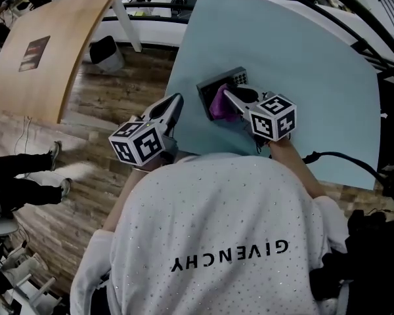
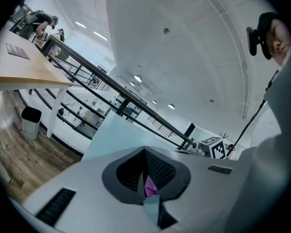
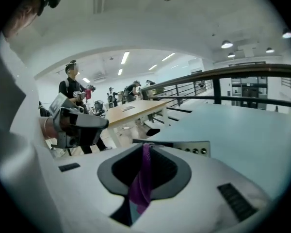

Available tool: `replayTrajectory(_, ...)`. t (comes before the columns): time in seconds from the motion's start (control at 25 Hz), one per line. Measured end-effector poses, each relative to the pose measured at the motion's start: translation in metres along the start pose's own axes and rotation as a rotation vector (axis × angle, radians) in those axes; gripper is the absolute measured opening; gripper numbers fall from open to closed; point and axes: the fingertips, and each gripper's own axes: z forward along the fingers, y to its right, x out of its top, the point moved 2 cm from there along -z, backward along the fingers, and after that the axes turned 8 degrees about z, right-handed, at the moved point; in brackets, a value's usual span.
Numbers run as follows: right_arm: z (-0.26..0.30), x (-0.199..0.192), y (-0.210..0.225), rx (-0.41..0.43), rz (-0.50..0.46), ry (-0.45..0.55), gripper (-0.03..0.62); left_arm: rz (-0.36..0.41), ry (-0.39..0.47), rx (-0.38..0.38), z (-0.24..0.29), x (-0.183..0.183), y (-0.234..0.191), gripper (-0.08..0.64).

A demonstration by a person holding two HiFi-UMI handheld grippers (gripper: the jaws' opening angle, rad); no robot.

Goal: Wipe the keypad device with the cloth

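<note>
The keypad device (image 1: 222, 83) is a dark box with a grey button panel, lying near the left edge of the light blue table (image 1: 302, 64). A purple cloth (image 1: 220, 104) lies against the device's near side. My right gripper (image 1: 228, 96) is shut on that cloth. In the right gripper view the cloth (image 3: 141, 178) runs as a strip between the jaws of the right gripper (image 3: 146, 150), with the device's buttons (image 3: 198, 150) just beyond. My left gripper (image 1: 176, 102) hangs off the table's left edge, shut and empty, its jaws (image 2: 145, 153) pointing toward the device.
A wooden table (image 1: 46, 44) and a black bin (image 1: 106, 51) stand on the plank floor at the left. A person's legs (image 1: 26, 176) show at the far left. A black cable (image 1: 345, 156) crosses the table's near right edge. Railings run behind.
</note>
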Motion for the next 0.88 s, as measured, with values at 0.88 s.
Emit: replayTrajectory(0.88, -0.016, -0.031, 0.058, -0.225, 0.253, 0.069, 0.051, -0.064, -0.020, 0.005, -0.015, -0.023, -0.011, 0.001)
